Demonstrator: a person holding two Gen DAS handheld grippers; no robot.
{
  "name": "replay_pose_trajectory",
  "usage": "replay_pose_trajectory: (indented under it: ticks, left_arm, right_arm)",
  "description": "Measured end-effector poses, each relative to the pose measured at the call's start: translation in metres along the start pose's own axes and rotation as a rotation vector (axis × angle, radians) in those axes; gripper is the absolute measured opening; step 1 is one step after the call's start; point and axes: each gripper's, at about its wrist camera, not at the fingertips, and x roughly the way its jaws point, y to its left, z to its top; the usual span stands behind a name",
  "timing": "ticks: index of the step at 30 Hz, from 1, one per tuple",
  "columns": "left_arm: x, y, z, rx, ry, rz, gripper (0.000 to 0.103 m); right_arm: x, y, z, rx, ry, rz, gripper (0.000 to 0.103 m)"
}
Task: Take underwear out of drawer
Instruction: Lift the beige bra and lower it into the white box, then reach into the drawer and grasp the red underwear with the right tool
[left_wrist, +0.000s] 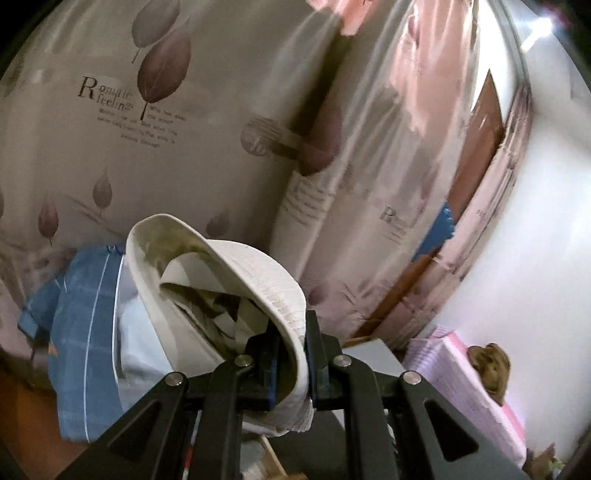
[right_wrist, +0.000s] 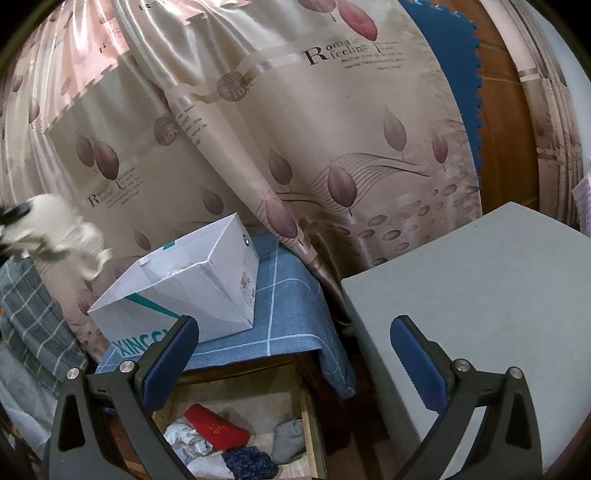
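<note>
One white underwear (left_wrist: 229, 280) hangs clamped in left gripper (left_wrist: 290, 354).

A box (right_wrist: 184, 284) sits on a cloth-covered cabinet (right_wrist: 288, 317), before the curtain (right_wrist: 332, 147). Below it, the open drawer (right_wrist: 306, 417) holds clothes (right_wrist: 221, 443); a worktop (right_wrist: 480, 295) stands right.

— What stands around the open drawer (right_wrist: 236, 424)?

— It is hemmed in on the right by a grey block (right_wrist: 480, 295), and behind it a white box (right_wrist: 192, 291) is set on the blue cloth (right_wrist: 291, 317). Its floor is partly covered by folded clothes (right_wrist: 221, 439); bare board is seen at the back.

— And above?

— Open air is left over the drawer, between the spread fingers of the right gripper (right_wrist: 295, 354). Further back, passage is closed off by the curtain (right_wrist: 332, 155).
</note>
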Motion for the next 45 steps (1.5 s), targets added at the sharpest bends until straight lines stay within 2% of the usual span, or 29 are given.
replay_pose_trajectory:
  ticks: [3,9,14,19,22,27,29,32,38,42,45]
  left_arm:
    - [0.043,0.020,0.012,0.005,0.030,0.054,0.011]
    - [0.106,0.068,0.006,-0.044,0.093,0.122,0.011]
    - [0.131,0.095,-0.001,-0.100,0.110,0.133,0.011]
    - [0.145,0.108,-0.014,-0.099,0.163,0.167,0.013]
    - [0.148,0.115,-0.022,-0.105,0.174,0.186,0.020]
    - [0.148,0.125,-0.035,-0.113,0.190,0.279,0.057]
    - [0.144,0.124,-0.038,-0.109,0.166,0.284,0.058]
    - [0.130,0.118,-0.037,-0.107,0.103,0.288,0.065]
    - [0.070,0.096,-0.033,-0.074,-0.069,0.206,0.069]
    - [0.024,0.080,-0.053,0.007,-0.158,0.203,0.072]
    - [-0.004,0.079,-0.082,0.060,-0.159,0.222,0.075]
  right_arm:
    - [0.001,0.001,0.000,-0.007,0.003,0.003,0.103]
    - [0.001,-0.002,0.000,0.001,0.006,0.007,0.103]
    - [0.003,0.000,-0.001,-0.004,0.014,0.009,0.103]
    - [0.004,0.002,-0.002,-0.014,0.027,0.012,0.103]
    - [0.006,0.005,-0.004,-0.029,0.035,0.013,0.103]
    - [0.008,0.012,-0.006,-0.065,0.051,0.012,0.103]
    - [0.010,0.015,-0.006,-0.080,0.059,0.013,0.103]
    - [0.015,0.022,-0.008,-0.110,0.086,0.024,0.103]
    - [0.029,0.052,-0.020,-0.243,0.183,0.118,0.103]
    - [0.045,0.086,-0.040,-0.373,0.288,0.206,0.103]
    - [0.058,0.101,-0.055,-0.378,0.341,0.265,0.103]
